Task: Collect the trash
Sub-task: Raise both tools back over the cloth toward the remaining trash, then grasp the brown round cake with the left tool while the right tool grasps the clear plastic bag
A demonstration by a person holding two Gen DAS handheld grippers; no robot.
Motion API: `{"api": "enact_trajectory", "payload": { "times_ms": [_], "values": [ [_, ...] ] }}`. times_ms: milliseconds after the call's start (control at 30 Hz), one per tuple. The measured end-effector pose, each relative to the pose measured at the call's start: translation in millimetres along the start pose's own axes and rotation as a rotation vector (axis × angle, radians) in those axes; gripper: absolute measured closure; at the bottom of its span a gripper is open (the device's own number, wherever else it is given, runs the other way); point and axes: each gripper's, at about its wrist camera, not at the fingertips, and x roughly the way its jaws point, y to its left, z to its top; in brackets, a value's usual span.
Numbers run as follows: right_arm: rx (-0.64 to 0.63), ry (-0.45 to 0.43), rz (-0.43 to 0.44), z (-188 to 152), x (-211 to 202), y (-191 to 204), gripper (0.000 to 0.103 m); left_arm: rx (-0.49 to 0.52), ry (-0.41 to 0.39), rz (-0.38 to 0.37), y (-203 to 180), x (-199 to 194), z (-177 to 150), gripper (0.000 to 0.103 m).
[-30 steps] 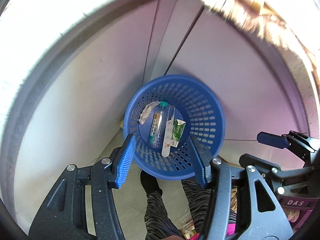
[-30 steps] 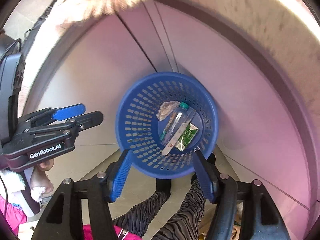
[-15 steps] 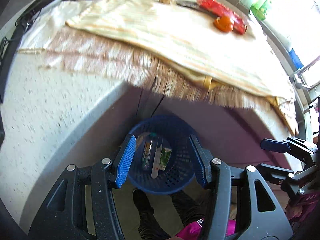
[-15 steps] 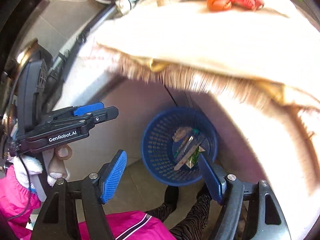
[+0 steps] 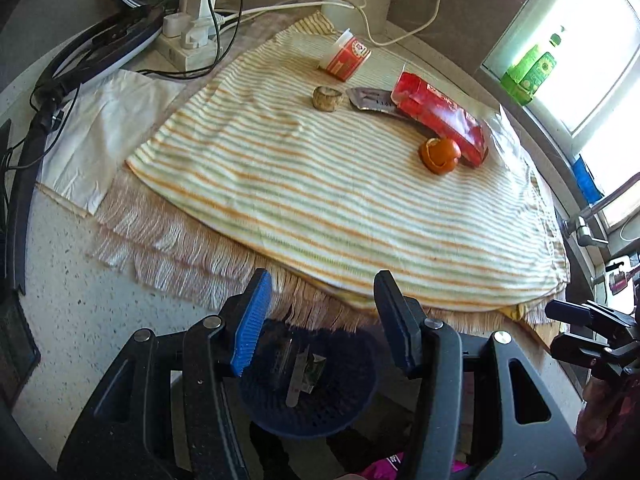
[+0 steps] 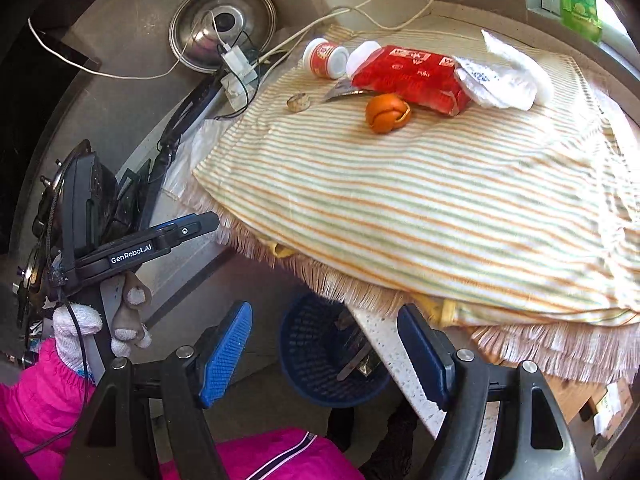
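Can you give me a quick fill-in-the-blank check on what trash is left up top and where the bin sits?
1. The orange peel lies on the ______ cloth.
2. The blue basket stands ______ the counter's edge, on the floor.
3. The red packet lies right behind the orange ______.
4. Both tongs, left and right, hold ______.

Missing words: striped; below; peel; nothing

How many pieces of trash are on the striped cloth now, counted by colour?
Red: 2, the small cup and the long wrapper
Orange: 1, the peel
Silver: 1, the foil
Tan: 1, the ring
White: 1, the tissue
Total: 6
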Motion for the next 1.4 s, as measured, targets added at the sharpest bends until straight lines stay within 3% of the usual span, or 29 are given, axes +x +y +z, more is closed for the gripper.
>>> {"api": "enact_trajectory", "payload": {
  "times_ms": [100, 200, 600, 1000, 1200, 1400],
  "values": [
    [0.004, -0.030, 0.006, 14, -8, -8, 0.025, 0.000, -0.021, 0.008, -3, 4, 15, 0.048],
    [0.024, -0.067, 0.008, 28, -17, -21, 0.015, -0.009, -0.037, 0.013, -6, 7, 32, 0.048],
    [0.187, -0.165, 0.008, 88, -32, -100, 0.014, -0.048, -0.063, 0.027, -11, 39, 94, 0.048],
    [0.342, -0.137, 0.034, 130, -2, -176, 0.014, -0.044, -0.028, 0.084, -15, 79, 127, 0.048],
    [0.376, -0.111, 0.055, 147, 16, -194, 0.015, -0.037, 0.001, 0.112, -16, 100, 138, 0.048],
    [0.409, -0.095, 0.082, 162, 31, -204, 0.022, -0.046, 0.013, 0.116, -20, 116, 147, 0.050]
  ]
}}
